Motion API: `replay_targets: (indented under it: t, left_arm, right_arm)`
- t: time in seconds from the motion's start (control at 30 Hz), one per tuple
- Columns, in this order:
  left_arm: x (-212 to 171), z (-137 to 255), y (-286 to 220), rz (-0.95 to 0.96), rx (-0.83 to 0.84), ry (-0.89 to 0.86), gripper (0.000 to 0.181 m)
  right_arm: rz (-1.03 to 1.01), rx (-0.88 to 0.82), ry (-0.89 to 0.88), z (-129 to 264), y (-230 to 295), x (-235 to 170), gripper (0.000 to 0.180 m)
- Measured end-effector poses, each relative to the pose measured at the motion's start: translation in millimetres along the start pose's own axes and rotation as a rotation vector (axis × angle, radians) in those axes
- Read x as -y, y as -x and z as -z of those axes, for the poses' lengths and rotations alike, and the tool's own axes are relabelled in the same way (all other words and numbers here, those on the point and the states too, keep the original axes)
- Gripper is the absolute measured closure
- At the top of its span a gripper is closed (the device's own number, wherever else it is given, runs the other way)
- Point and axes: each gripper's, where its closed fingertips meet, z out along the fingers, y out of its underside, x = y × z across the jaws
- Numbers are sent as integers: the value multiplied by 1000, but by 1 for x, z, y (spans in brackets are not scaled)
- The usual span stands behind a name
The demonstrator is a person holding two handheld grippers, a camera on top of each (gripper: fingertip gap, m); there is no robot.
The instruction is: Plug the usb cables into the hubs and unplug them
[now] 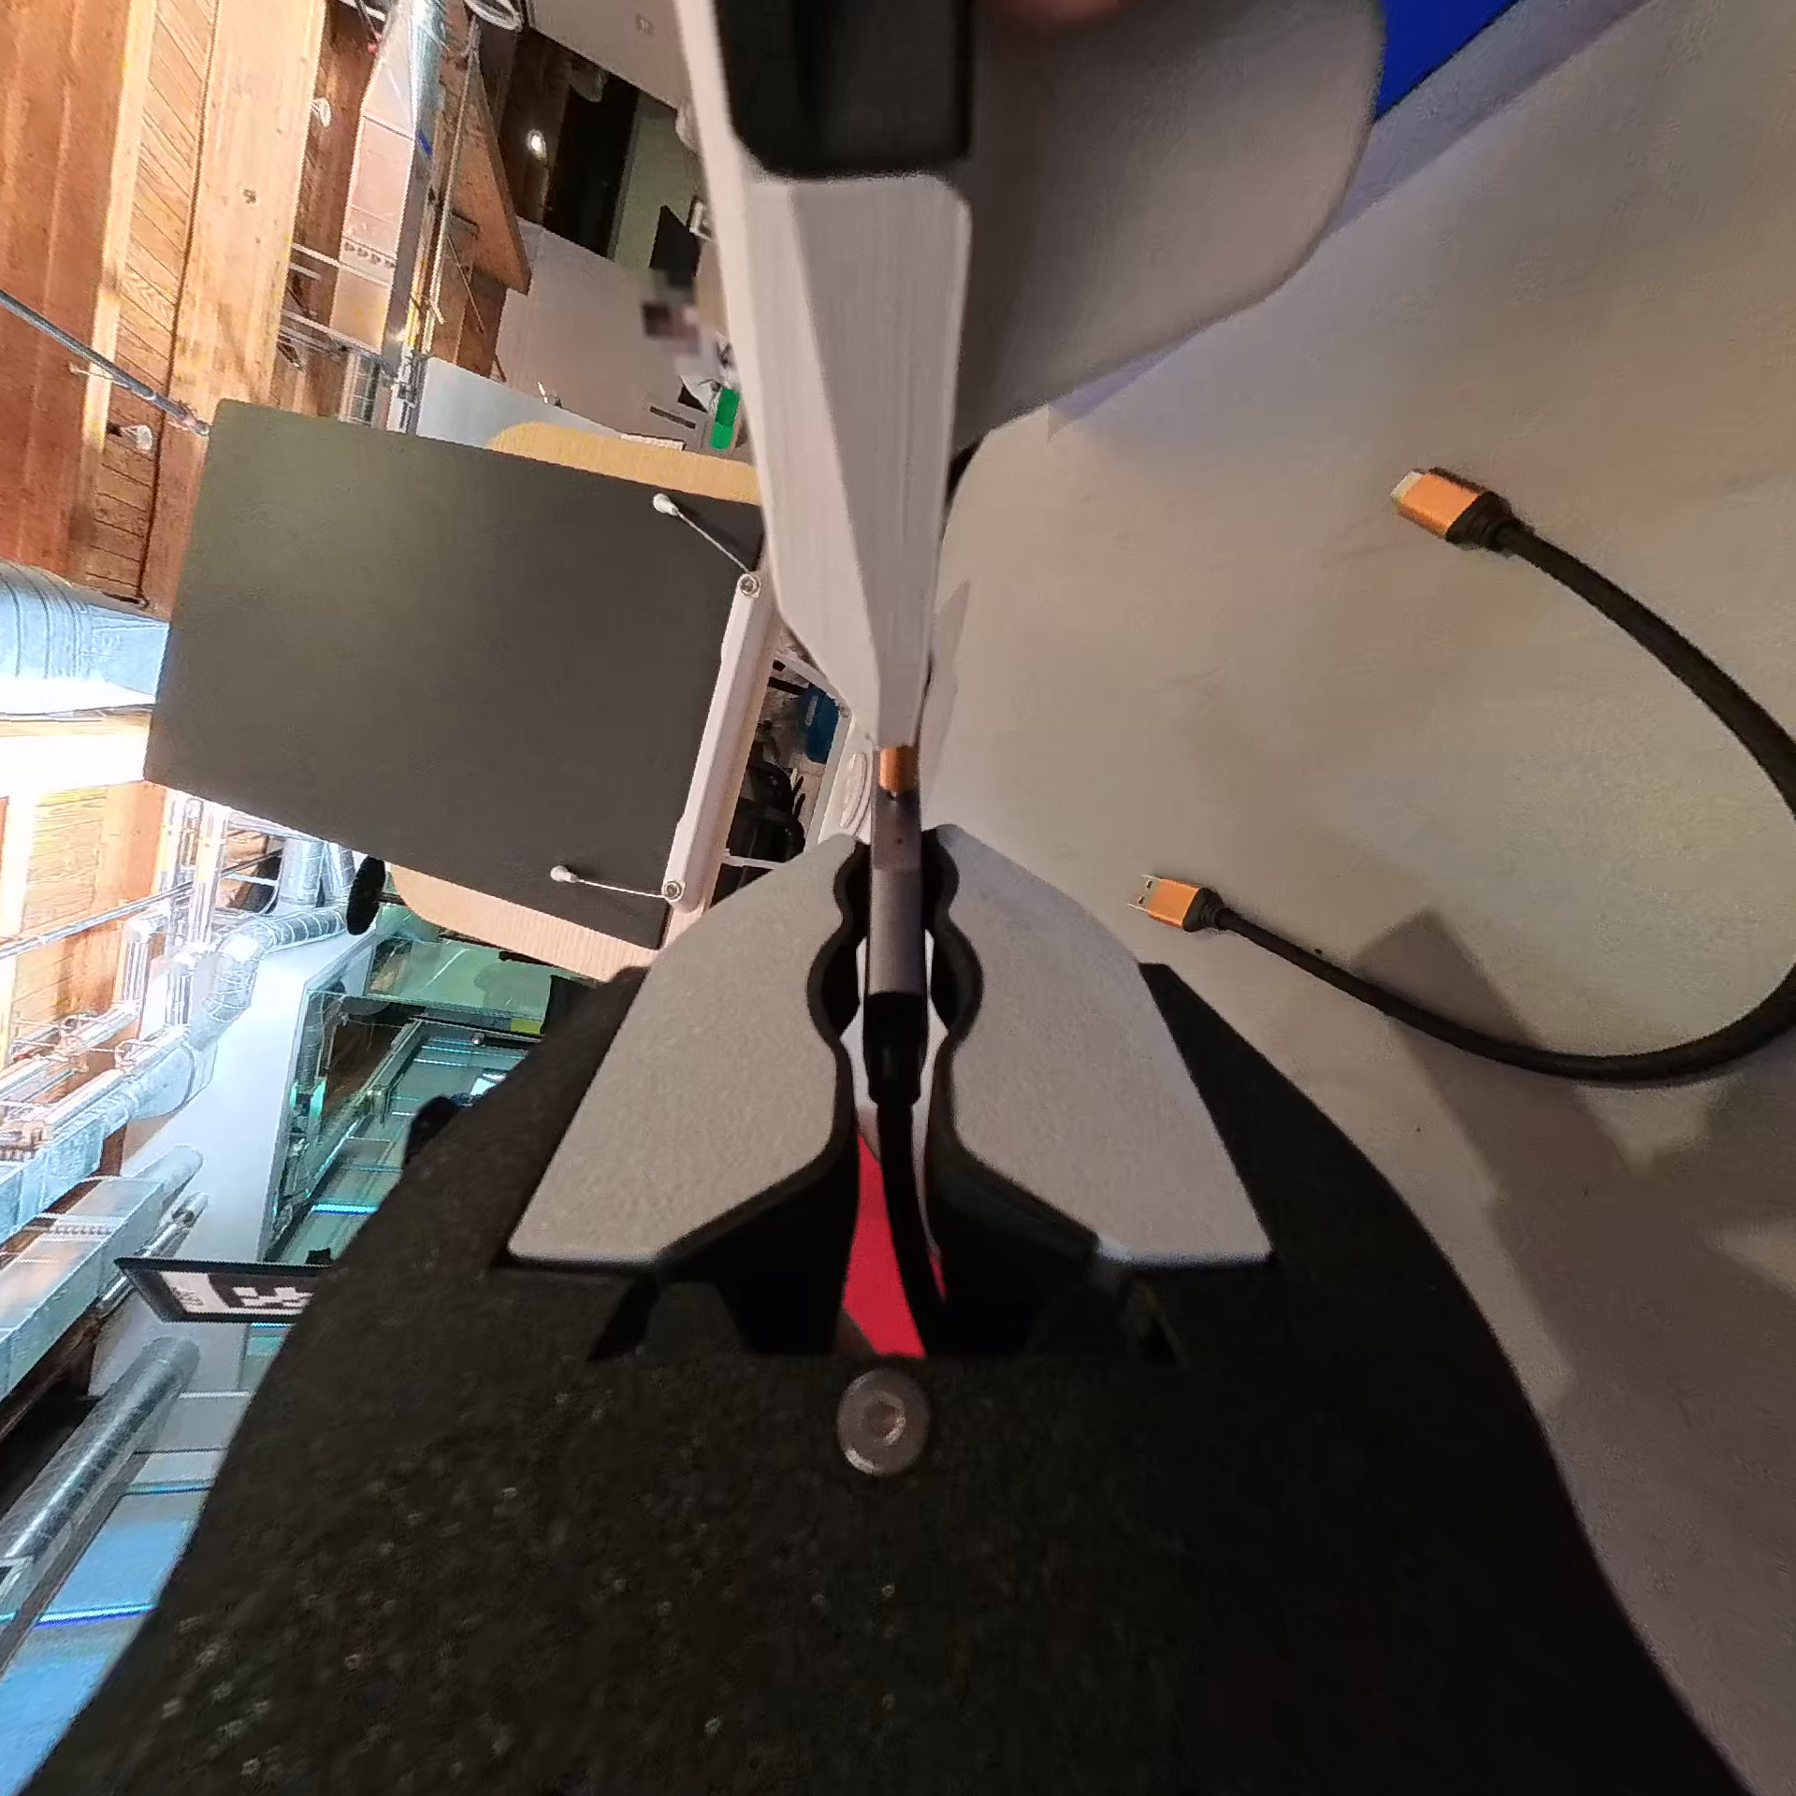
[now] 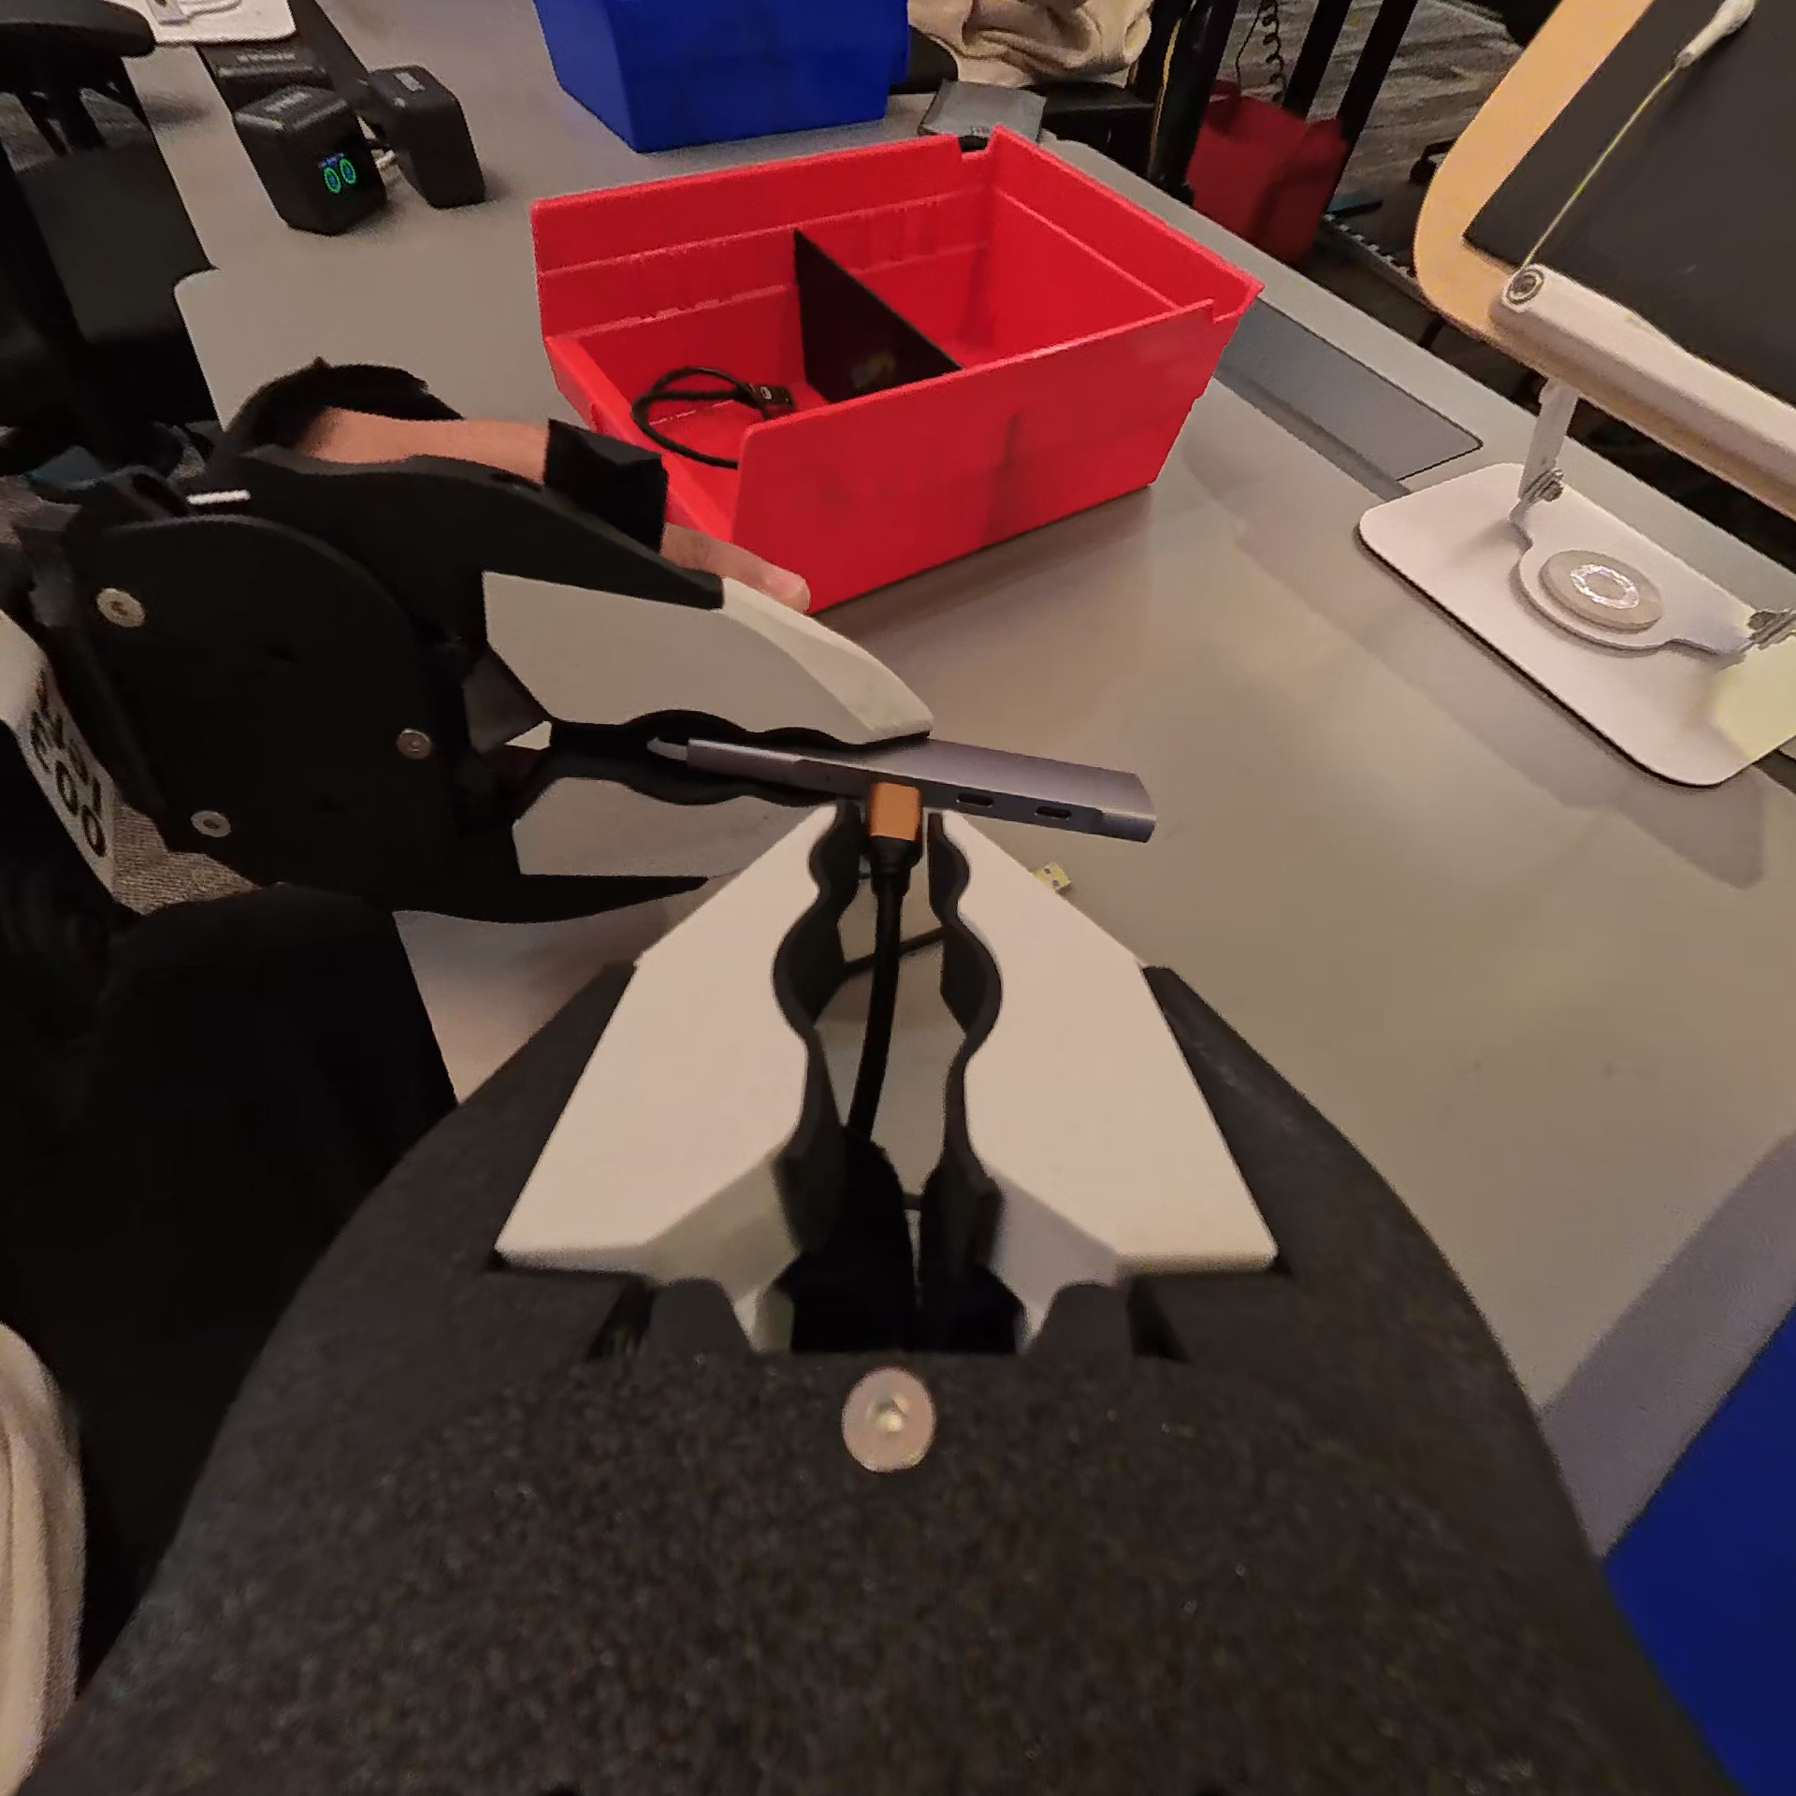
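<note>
Visibly slim grey metal hub (image 2: pixel 982 777), clamped

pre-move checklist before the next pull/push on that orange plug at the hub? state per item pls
1. Left gripper clamped on the grey hub: ok, held above the table.
2. Right gripper on the orange plug: ok, fingers close on both sides of it.
3. Plug meets the hub's side edge: ok; fully seated: cannot tell.
4. Cable runs back between the right fingers without a snag: ok.
5. Neighbouring ports free: ok, two show empty.
6. Spare cable's two orange plugs lie on the table, apart from the hub: ok.
</note>
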Motion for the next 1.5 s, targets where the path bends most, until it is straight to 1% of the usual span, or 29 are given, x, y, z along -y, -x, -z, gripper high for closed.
replay_targets:
  t: [0.23, 0.4, 0.6, 0.73, 0.77, 0.87, 0.97, 1.03, 1.1, 1.17, 1.2, 1.23, 1.3, 1.37, 1.43, 1.5]
  left_arm:
    - [1, 1, -1, 1, -5, -5, 171]
    - [4, 5, -4, -79, 14, -32, 172]
    - [6, 7, -7, -122, 23, -59, 173]
    - [3, 1, -11, -42, -9, -60, 171]
    - [4, 1, -11, -23, -13, -72, 171]
    - [-7, 2, -11, -34, 4, -41, 171]
    - [-21, 8, -14, -15, -2, -38, 171]
    - [-25, 15, -13, -11, 6, -51, 171]
    - [-29, 22, -11, -4, 11, -57, 171]
    - [-33, 25, -7, 25, 15, -50, 171]
    - [-34, 25, -5, 53, 13, -49, 171]
    - [-35, 25, -3, 82, 12, -52, 171]
    - [-35, 24, -1, 124, 6, -56, 171]
    - [-34, 24, 0, 135, 5, -59, 171]
    - [-32, 24, -2, 131, -1, -60, 171]
    - [-29, 24, -4, 129, -7, -65, 171]
  right_arm:
    - [-11, 7, 24, 0, 0, -3, 169]
    - [-8, 48, 56, 1, 4, -8, 169]
    - [42, 63, 69, -1, 6, -14, 169]
    - [30, 70, 66, -2, 2, -14, 168]
    - [28, 89, 59, 1, 3, -12, 168]
    - [-3, 73, -58, 26, -14, 9, 161]
    - [-145, 8, -152, 50, -49, 14, 158]
    - [-256, -66, -110, 50, -69, -12, 151]
    - [-337, -153, 36, 37, -75, -59, 137]
    - [-405, -243, 183, 23, -70, -106, 130]
    - [-438, -269, 232, 15, -65, -123, 126]
    - [-460, -283, 268, 7, -60, -136, 118]
    - [-462, -307, 306, -6, -52, -147, 112]
    - [-425, -374, 327, -11, -54, -151, 113]
    - [-355, -444, 349, -13, -59, -152, 127]
    - [-283, -392, 345, -18, -52, -148, 146]
